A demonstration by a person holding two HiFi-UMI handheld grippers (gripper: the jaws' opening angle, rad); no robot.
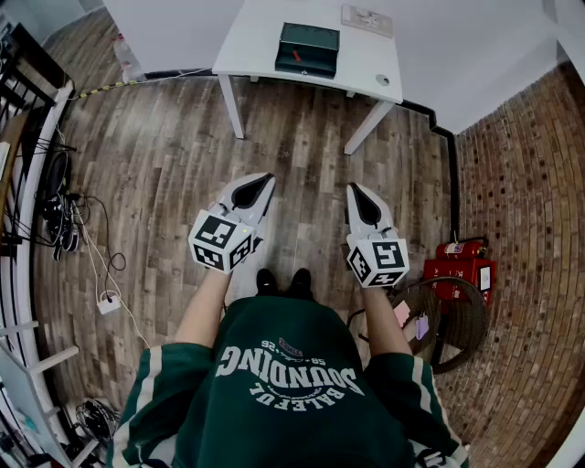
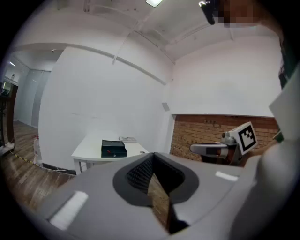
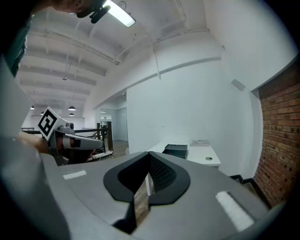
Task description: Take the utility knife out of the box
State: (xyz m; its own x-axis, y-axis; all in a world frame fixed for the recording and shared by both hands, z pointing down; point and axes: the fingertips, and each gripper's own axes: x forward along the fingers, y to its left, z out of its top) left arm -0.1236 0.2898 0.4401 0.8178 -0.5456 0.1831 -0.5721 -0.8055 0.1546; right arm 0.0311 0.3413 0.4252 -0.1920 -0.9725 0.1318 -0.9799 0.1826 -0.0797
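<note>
A dark green box [image 1: 307, 49] lies with its lid down on the white table [image 1: 260, 32], far ahead across the wooden floor. The utility knife is not visible in any view. The box also shows small in the left gripper view [image 2: 113, 149] and in the right gripper view [image 3: 176, 151]. My left gripper [image 1: 263, 182] and right gripper [image 1: 356, 189] are held side by side in front of the person's body, well short of the table. Both are shut with nothing between their jaws. Each one's own view shows its closed tips, left [image 2: 152, 157] and right [image 3: 149, 157].
A flat white device [image 1: 367, 18] and a small round object [image 1: 382, 79] also lie on the table. A red fire extinguisher box [image 1: 460, 266] and a wicker basket [image 1: 457, 322] stand by the brick wall [image 1: 530, 228] at right. Cables and a power strip [image 1: 108, 303] lie at left.
</note>
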